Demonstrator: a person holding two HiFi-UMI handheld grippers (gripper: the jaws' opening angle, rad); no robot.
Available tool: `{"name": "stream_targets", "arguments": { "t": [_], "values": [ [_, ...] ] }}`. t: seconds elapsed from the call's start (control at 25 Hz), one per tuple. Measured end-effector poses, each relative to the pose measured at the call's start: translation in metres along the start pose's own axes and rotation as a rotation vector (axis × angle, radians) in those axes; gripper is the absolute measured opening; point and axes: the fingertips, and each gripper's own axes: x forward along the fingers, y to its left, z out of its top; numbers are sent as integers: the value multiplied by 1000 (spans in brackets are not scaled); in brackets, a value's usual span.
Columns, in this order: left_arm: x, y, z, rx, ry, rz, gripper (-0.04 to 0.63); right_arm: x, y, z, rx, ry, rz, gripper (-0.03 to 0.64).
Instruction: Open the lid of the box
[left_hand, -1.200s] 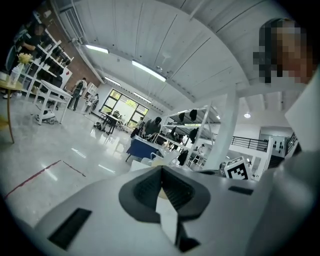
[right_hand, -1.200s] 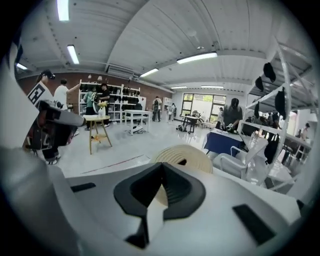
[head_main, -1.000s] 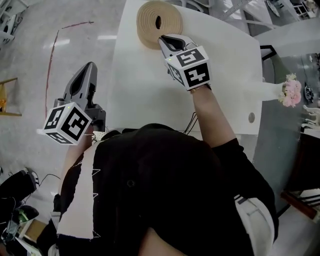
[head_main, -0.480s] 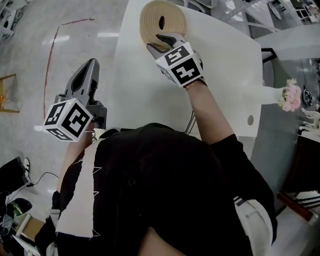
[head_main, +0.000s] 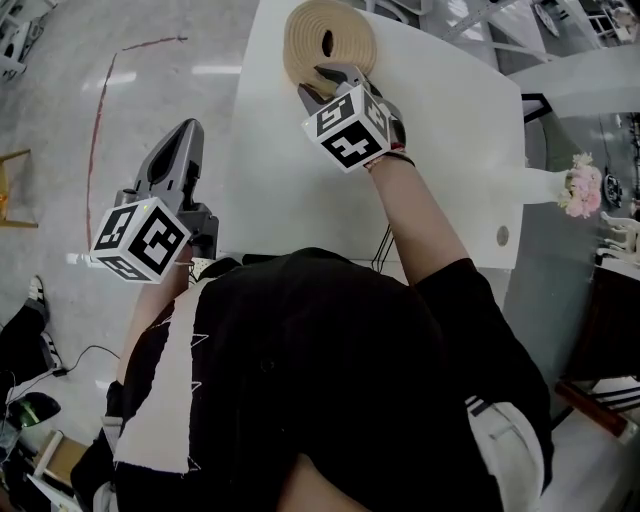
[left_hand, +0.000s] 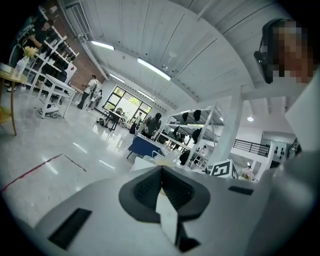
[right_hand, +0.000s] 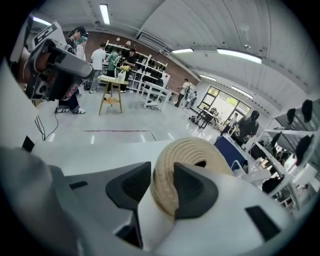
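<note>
We have our right gripper (head_main: 322, 82) at the near rim of the round woven box (head_main: 352, 32), which sits at the far end of the white table (head_main: 450, 150). Its jaws are closing with the rim between them. The lid looks unlifted, so opening remains. Our left gripper (head_main: 188, 132) hangs closed and empty over the floor.

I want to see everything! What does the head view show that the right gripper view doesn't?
Only the head view: the left gripper out over the floor, and the person's black top. Only the right gripper view: people by far shelves. Both: the woven box's edge between the right gripper's closing jaws, and the white table.
</note>
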Motion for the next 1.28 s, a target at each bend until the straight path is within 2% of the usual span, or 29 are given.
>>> {"name": "stream_targets", "arguments": {
  "t": [0.28,0.44,0.8,1.28],
  "values": [
    [-3,4,3,-8,-1,-14,9,7,2,-3,-156,53,-103,130],
    [-6,4,2,-14,-9,-15,9,9,4,-5,-202,67,-145,127],
    [-14,3,4,-22,-39,-1,9,8,2,-5,-146,78,-134,114],
    [-8,0,6,-26,-64,10,9,4,-4,-2,-48,34,-76,109]
  ]
}}
